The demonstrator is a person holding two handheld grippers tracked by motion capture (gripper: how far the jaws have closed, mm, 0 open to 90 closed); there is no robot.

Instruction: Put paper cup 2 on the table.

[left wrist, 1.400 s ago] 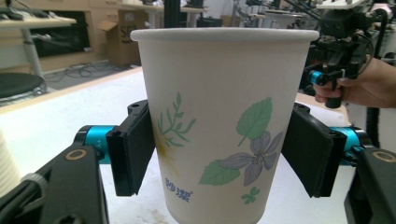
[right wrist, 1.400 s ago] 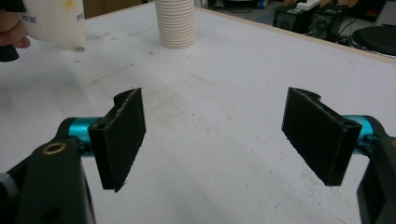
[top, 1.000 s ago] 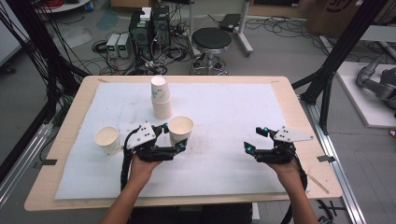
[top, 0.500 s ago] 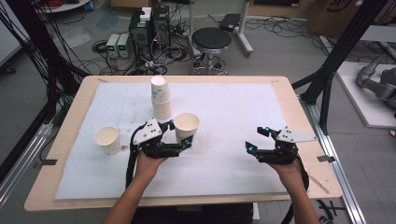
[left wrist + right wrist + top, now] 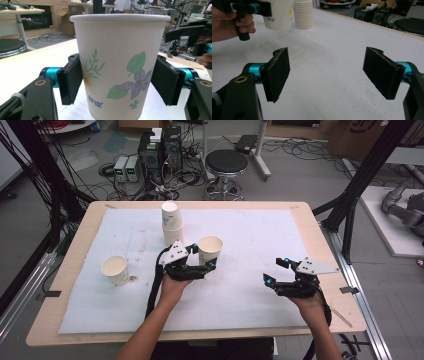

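Note:
A flower-printed paper cup point(image 5: 210, 249) point(image 5: 120, 67) stands upright between my left gripper's jaws. The left gripper point(image 5: 204, 258) is shut on it, both black pads point(image 5: 72, 80) pressed to its sides, just right of a tall upside-down stack of cups point(image 5: 170, 222). The right gripper view shows this cup point(image 5: 278, 15) held a little off the mat beside the stack point(image 5: 304, 15). My right gripper point(image 5: 275, 271) point(image 5: 327, 72) is open over the mat at the front right, with nothing between its pads.
A second single paper cup point(image 5: 115, 270) stands upright on the left of the white mat point(image 5: 250, 235), which covers most of the wooden table point(image 5: 65, 265). A stool point(image 5: 226, 162) and electronics sit on the floor beyond the far edge.
My left gripper has carried the flower-printed cup to the right and slightly farther away, past the stack. The right gripper has stayed where it was.

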